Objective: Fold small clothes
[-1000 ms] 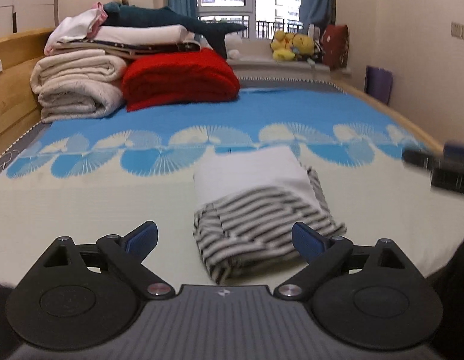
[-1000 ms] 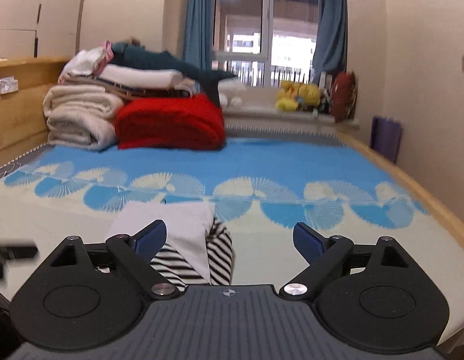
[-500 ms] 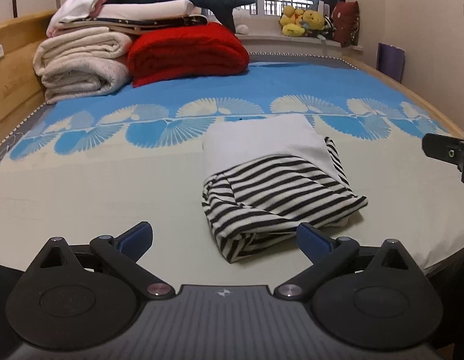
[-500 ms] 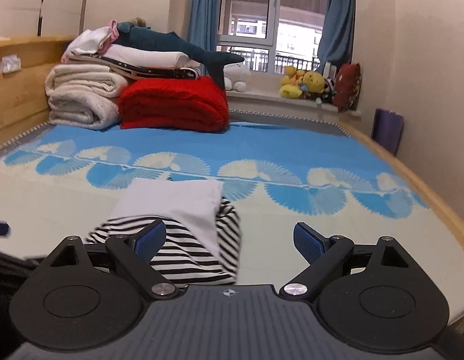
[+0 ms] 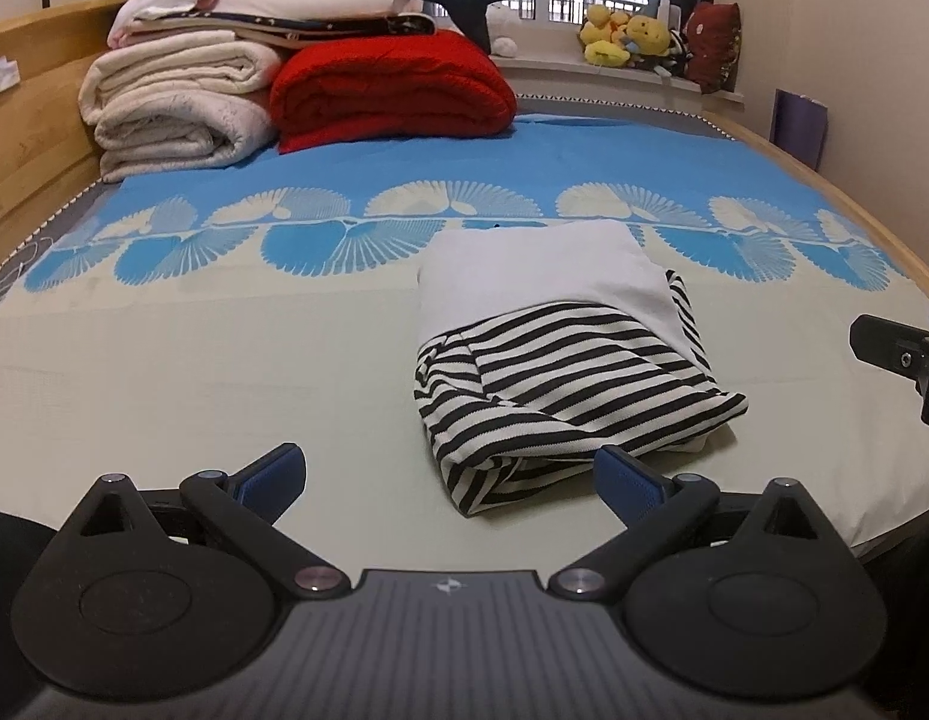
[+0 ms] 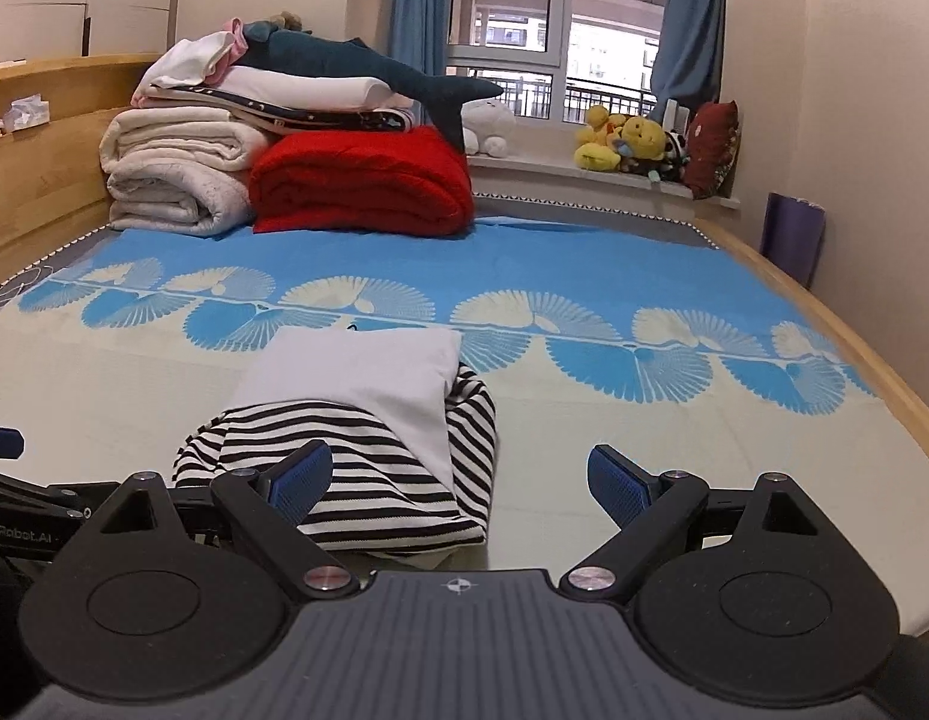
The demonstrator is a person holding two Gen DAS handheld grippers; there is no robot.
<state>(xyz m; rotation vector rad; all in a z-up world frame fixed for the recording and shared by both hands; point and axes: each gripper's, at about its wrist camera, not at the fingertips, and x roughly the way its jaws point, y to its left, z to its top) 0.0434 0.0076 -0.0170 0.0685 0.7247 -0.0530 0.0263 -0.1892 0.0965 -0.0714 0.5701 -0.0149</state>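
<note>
A folded black-and-white striped garment [image 5: 560, 384] [image 6: 368, 456] lies on the bed near its front edge, with a white folded piece [image 5: 542, 270] [image 6: 356, 372] on top of its far half. My left gripper [image 5: 449, 474] hovers open just in front of the bundle, nothing between its blue pads. My right gripper [image 6: 458, 477] is also open and empty, with the bundle ahead and to its left. A part of the right gripper shows at the right edge of the left wrist view; the left gripper's arm shows at the left edge of the right wrist view.
Rolled cream blankets [image 5: 176, 108], a red blanket [image 5: 392, 90] and a stack of linens with a plush shark [image 6: 356, 60] fill the far left of the bed. Plush toys [image 6: 632, 138] sit on the window sill. A wooden bed rim [image 6: 824, 324] runs along the right.
Both grippers have drawn back and tilted down a little, so the folded bundle now sits fuller and sharper in both views. The bundle itself has not moved.
</note>
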